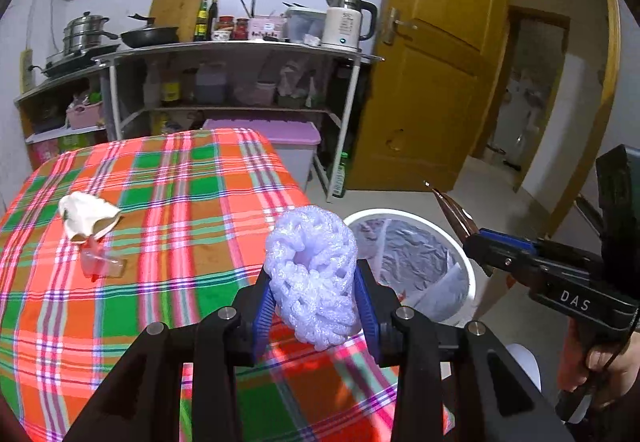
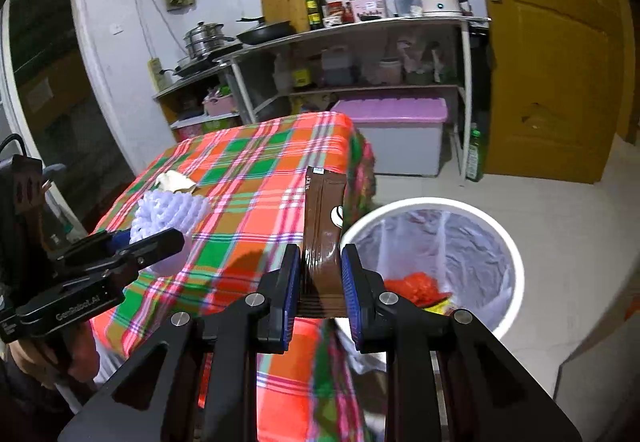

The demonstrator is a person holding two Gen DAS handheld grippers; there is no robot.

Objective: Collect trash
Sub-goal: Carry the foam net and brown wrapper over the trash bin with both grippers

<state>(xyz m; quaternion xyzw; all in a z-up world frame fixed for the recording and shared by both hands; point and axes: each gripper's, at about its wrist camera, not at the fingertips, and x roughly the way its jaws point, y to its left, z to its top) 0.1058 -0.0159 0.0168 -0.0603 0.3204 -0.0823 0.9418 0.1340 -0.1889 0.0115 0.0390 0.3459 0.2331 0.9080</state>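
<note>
My left gripper (image 1: 316,294) is shut on a white foam fruit net (image 1: 314,274), held above the right edge of the plaid table (image 1: 172,178). My right gripper (image 2: 320,274) is shut on a brown snack wrapper (image 2: 324,218), held upright just left of the white trash bin (image 2: 508,242), which holds red and yellow trash. The bin (image 1: 460,242) also shows in the left wrist view, beyond the table's right edge. The right gripper (image 1: 460,226) with its wrapper is above the bin there. A crumpled white paper (image 1: 86,216) and a clear plastic wrapper (image 1: 100,262) lie on the table's left side.
A metal shelf unit (image 1: 240,50) with pans, bottles and a kettle (image 1: 348,22) stands behind the table. A lilac-lidded storage box (image 2: 396,134) sits under it. A yellow door (image 1: 436,62) stands open at the right. A green bottle (image 2: 474,154) stands on the floor.
</note>
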